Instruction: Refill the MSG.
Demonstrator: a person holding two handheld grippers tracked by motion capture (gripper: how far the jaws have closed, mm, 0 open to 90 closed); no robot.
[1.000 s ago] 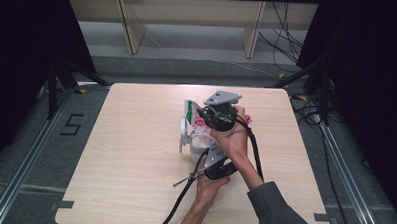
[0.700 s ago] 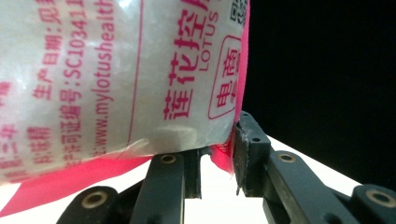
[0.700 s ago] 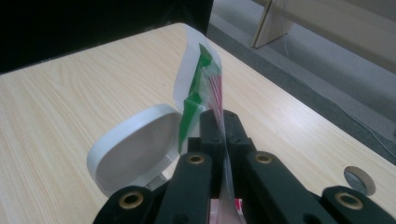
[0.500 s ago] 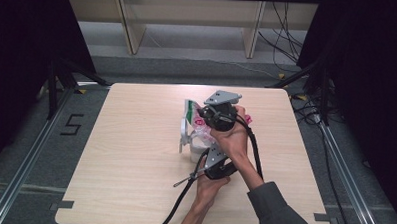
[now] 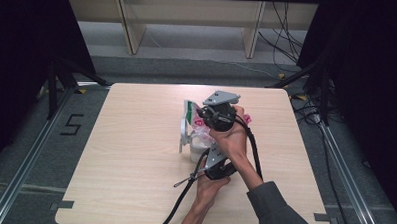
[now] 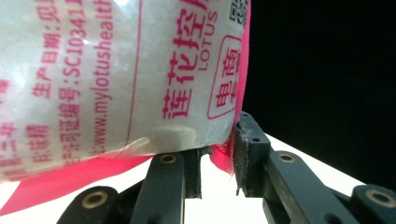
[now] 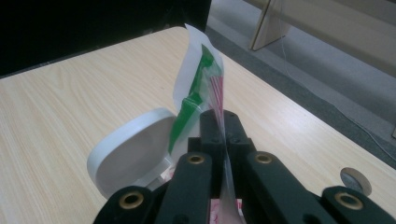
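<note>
Two grippers (jaws apparently closed) on bag point(image 7: 205, 79)

Both forearms come in from 6 o'clock and meet just right of the table's middle, the right hand point(image 5: 230, 138) stretched toward 12 o'clock above the left hand point(image 5: 211, 185). The right gripper point(image 7: 223, 122) is held higher, at about 11 o'clock from the left one, its two black jaws pressed together on the thin edge of a plastic bag point(image 7: 201, 88). The left gripper point(image 6: 217, 154) sits nearer the person, its jaws a little apart with the bag's pink lower edge between them.
</note>
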